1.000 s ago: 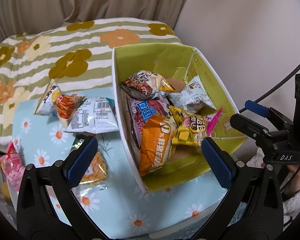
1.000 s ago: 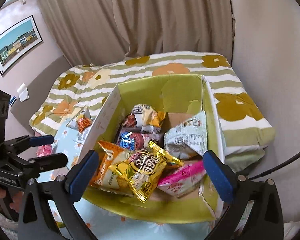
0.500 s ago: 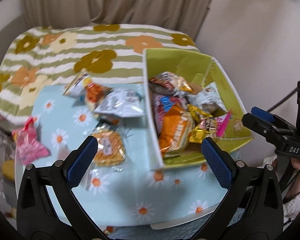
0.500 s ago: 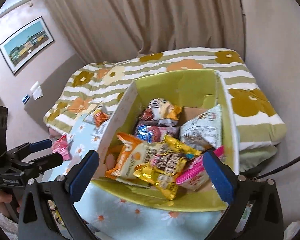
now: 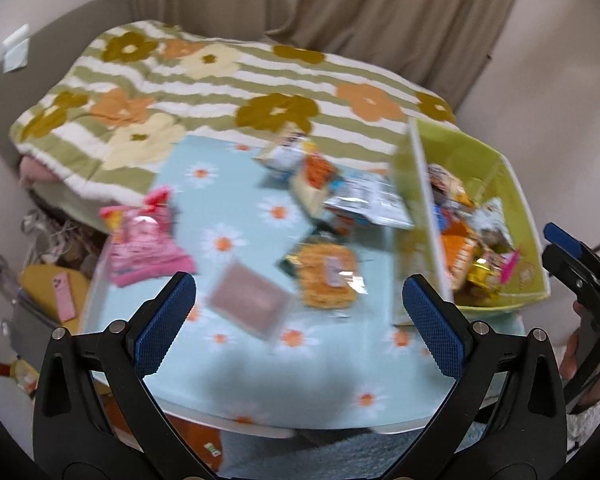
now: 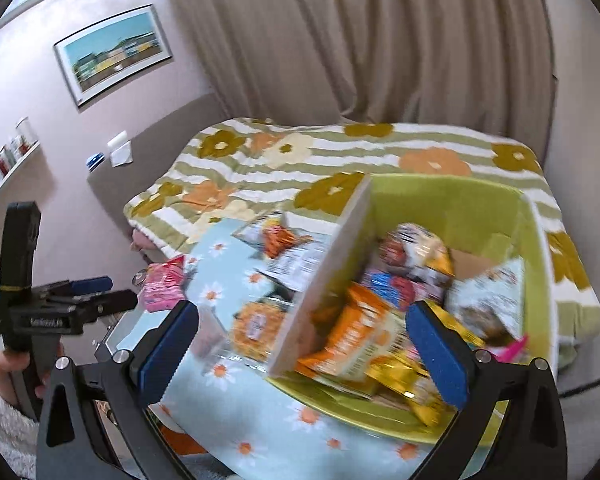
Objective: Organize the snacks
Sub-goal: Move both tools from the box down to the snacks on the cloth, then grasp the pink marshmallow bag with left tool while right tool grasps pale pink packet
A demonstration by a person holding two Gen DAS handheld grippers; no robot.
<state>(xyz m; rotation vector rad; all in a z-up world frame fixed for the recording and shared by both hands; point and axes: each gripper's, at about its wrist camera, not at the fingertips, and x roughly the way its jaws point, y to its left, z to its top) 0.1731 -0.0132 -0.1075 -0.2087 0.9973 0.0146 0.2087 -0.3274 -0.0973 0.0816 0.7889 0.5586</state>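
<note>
Snack packets lay in two groups: a heap inside the green box at the right end of the table, and loose ones on the daisy-print cloth to its left. The box's long axis ran away from the cameras toward the flowered bed, its white left wall facing the loose packets. Inside it, an orange bag leaned against that wall with its length pointing up toward the far end, a yellow packet lay across the near end, and a white bag rested against the right wall. On the cloth, a pink packet sat near the table's left edge, a round yellow snack pack just beside the box, a brownish flat packet between them nearer the camera, and a blurred pile of white and orange packets farther back. Both tools were released and empty: the left tool hung above the cloth with its pads wide apart, and the right tool hung with the box's near left corner between its spread pads.
</note>
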